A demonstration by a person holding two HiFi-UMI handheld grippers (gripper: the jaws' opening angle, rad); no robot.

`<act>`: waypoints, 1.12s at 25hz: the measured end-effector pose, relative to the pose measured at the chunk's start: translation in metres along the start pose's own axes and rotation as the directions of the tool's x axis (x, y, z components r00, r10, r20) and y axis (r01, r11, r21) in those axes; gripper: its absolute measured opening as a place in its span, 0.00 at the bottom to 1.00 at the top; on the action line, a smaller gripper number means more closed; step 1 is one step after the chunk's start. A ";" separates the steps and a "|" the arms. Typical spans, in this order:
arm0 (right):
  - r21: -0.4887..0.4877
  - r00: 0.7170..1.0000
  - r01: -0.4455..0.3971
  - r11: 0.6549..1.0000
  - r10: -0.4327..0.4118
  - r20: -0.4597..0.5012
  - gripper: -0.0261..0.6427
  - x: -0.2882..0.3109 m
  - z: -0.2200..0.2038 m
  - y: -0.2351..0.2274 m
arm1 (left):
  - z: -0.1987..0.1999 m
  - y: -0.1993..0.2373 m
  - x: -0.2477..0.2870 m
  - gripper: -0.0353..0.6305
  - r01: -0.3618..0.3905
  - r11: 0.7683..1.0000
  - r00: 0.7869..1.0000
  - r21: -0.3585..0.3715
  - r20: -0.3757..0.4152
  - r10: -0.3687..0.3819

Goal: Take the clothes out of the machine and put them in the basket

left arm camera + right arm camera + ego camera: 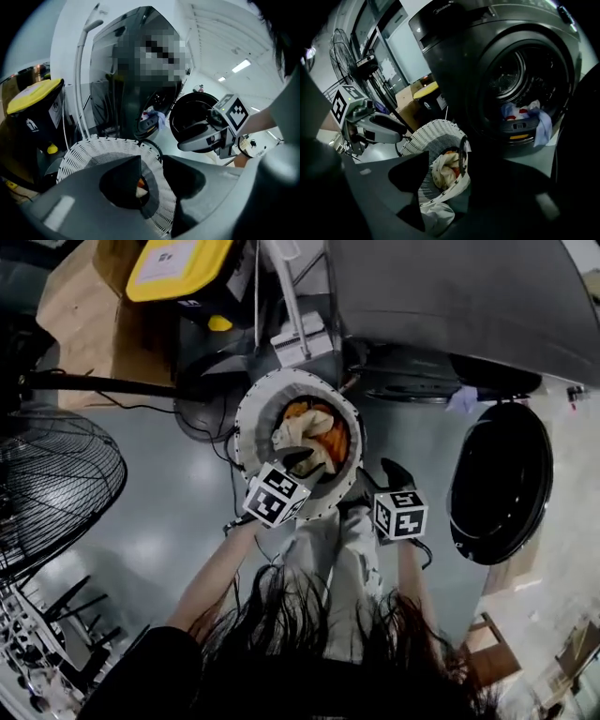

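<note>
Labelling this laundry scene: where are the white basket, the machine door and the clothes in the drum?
white basket [245, 427], head view, its left rim.
machine door [500, 482], head view, middle of its dark window.
clothes in the drum [541, 125], right gripper view, the pale blue cloth at the opening.

From above, a round white basket [246, 418] holds cream and orange clothes [305, 432], the left gripper [298, 461] over its near rim, the right gripper [394, 474] just beside it, the machine's round door [500, 482] hanging open at right
</note>
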State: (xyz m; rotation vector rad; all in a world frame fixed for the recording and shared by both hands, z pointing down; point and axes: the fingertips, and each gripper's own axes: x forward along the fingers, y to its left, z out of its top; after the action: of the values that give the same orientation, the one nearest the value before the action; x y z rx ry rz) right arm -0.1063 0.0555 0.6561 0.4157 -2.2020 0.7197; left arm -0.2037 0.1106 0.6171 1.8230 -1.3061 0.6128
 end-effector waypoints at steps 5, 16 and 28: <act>0.048 0.996 0.075 0.996 -0.077 0.043 0.46 -0.018 0.011 -0.051 | 0.030 -0.024 0.018 0.26 0.024 0.998 1.000 0.065 0.007 -0.025; 0.116 0.955 0.210 0.971 -0.229 0.187 0.42 -0.051 0.051 -0.138 | 0.095 -0.070 0.059 0.23 0.067 0.977 0.998 0.202 -0.035 -0.061; 0.158 0.887 0.338 0.928 -0.371 0.274 0.41 -0.061 0.082 -0.230 | 0.152 -0.096 0.104 0.23 0.076 0.951 0.996 0.298 -0.070 -0.058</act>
State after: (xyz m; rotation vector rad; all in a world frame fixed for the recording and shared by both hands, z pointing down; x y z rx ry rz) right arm 0.0011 -0.1720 0.6491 1.0144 -2.2774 0.6016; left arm -0.0868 -0.0570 0.5786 2.0668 -1.1531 0.8614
